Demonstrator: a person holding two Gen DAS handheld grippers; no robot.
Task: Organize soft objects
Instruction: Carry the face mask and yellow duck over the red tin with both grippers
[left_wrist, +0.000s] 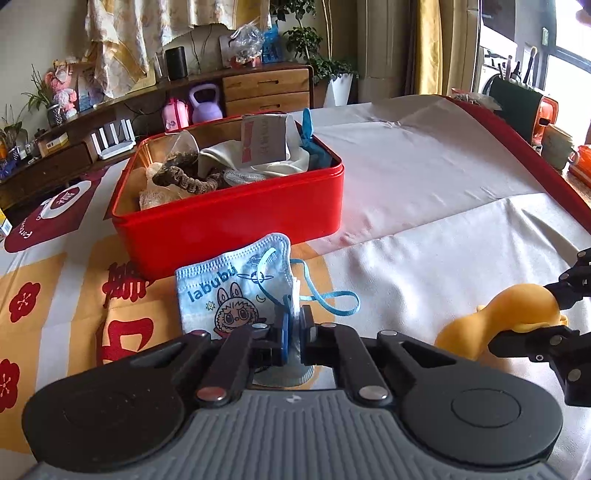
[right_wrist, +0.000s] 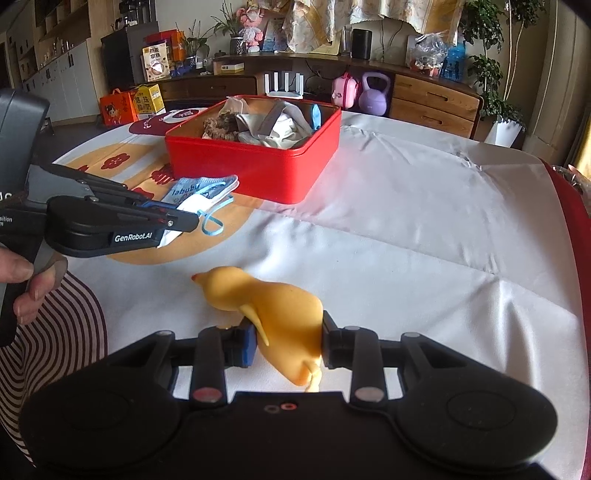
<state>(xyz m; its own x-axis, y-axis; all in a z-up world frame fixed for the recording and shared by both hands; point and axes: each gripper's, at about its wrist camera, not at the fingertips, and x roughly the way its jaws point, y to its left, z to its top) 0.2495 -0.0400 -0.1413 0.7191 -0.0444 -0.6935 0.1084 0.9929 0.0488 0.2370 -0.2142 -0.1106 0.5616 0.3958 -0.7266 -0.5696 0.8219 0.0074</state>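
Observation:
My left gripper (left_wrist: 294, 325) is shut on the edge of a blue face mask (left_wrist: 236, 284) printed "labubu", held just in front of a red tin box (left_wrist: 229, 221). The box holds a brown scrunchie (left_wrist: 188, 177), white cloth and a blue item. My right gripper (right_wrist: 288, 338) is shut on a soft yellow duck toy (right_wrist: 266, 302) above the white tablecloth. In the right wrist view the left gripper (right_wrist: 184, 221) holds the mask (right_wrist: 201, 192) left of the red box (right_wrist: 258, 166). In the left wrist view the duck (left_wrist: 509, 314) and right gripper (left_wrist: 554, 310) show at the right.
The table is covered with a white cloth (right_wrist: 406, 206) with orange and red prints on its left (left_wrist: 44, 295). A red table rim (left_wrist: 535, 155) runs at the right. A wooden sideboard (right_wrist: 424, 96) with a purple kettlebell (right_wrist: 373, 92) stands behind.

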